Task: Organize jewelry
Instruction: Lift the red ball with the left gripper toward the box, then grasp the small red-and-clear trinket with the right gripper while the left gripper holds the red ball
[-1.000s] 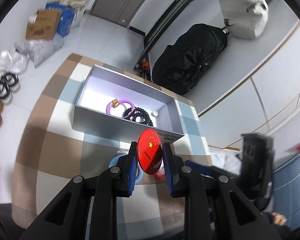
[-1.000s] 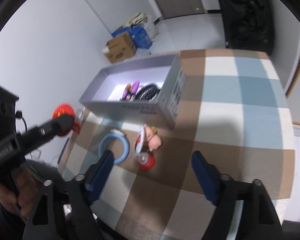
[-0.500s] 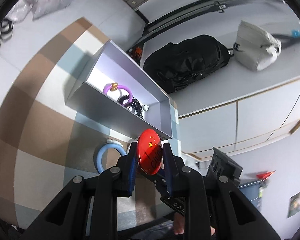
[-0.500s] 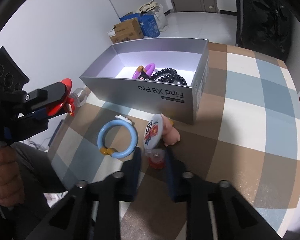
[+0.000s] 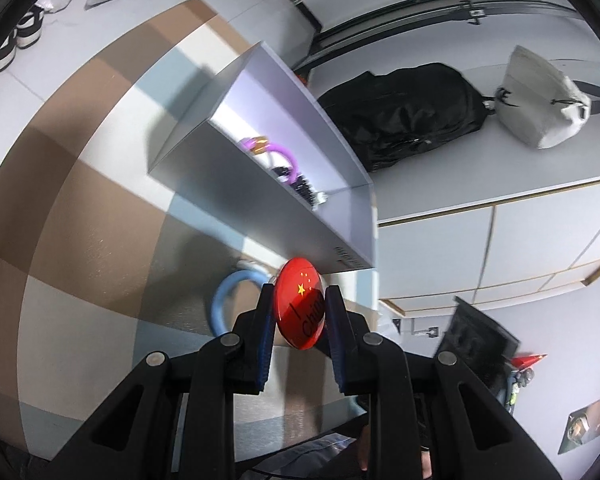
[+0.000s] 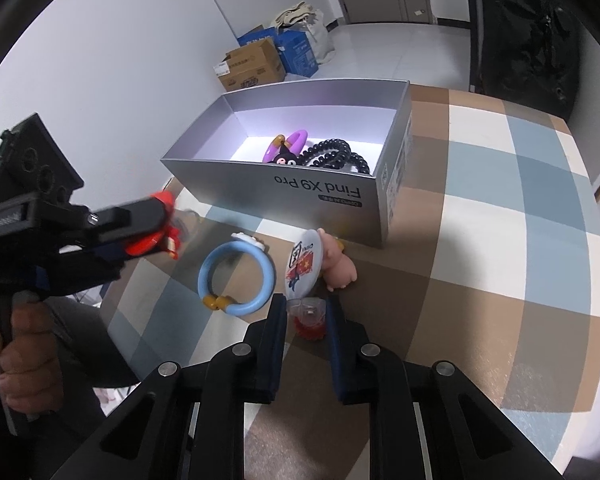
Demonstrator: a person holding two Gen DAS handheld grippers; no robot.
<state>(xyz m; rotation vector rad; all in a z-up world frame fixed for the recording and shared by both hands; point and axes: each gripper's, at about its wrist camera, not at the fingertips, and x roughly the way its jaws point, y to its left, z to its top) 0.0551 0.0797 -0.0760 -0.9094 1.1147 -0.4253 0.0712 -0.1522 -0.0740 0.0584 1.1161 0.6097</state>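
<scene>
Where they gaped before, right gripper (image 6: 306, 312) fingers now pinch the red charm (image 6: 310, 320), left gripper (image 5: 299, 312) (tilted) still clamping red badge (image 5: 300, 308).

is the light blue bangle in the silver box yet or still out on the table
Out. The light blue bangle lies flat on the checked tablecloth, in front of the silver box. Inside the box are only a purple bangle and black beads.

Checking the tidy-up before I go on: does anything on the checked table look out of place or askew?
Yes. A white round badge leans tilted on a pink pig figure outside the grey cardboard box, beside a loose light-blue ring bracelet. Nothing looks spilled or damaged.
</scene>
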